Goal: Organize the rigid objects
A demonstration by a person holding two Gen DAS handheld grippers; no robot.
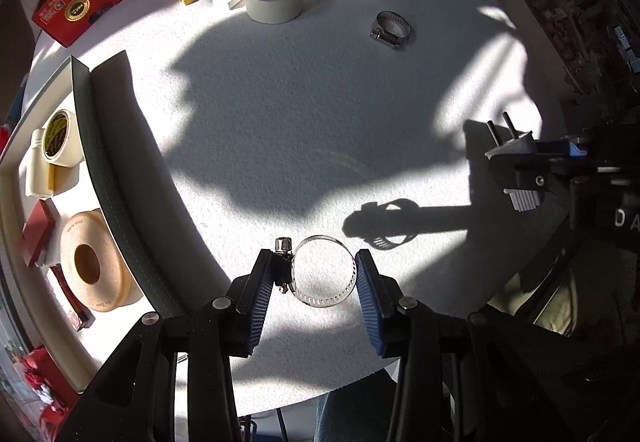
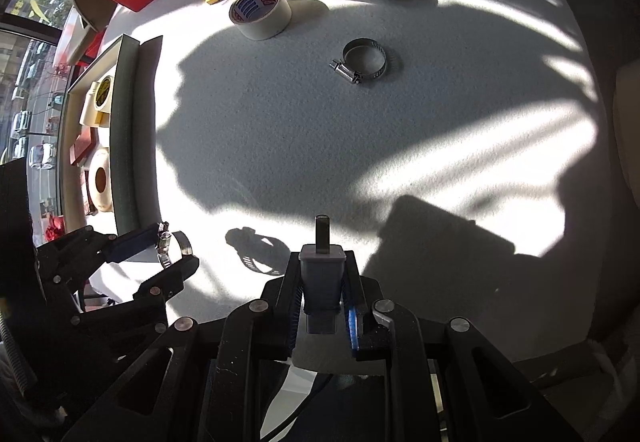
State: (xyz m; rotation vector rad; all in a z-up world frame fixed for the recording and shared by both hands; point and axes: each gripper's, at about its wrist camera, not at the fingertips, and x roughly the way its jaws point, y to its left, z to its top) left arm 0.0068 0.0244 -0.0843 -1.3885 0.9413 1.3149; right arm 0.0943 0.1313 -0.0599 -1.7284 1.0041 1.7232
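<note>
1. Left wrist view: the hose clamp (image 1: 324, 272) is hanging between the left claw (image 1: 316, 294) pads, gripped across its ring and lifted off the worktop (image 1: 300, 121).
2. The right claw (image 2: 322, 298) is clamping a grey plug adapter (image 2: 322, 278), pins forward.
3. Both are probably heading for the tray (image 1: 100, 161), where sorted items are lying.

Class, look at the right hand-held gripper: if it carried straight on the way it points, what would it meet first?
Probably bare white table. The right hand-held gripper holds a grey plug adapter, whose pins would touch first; depth is unclear.
</note>
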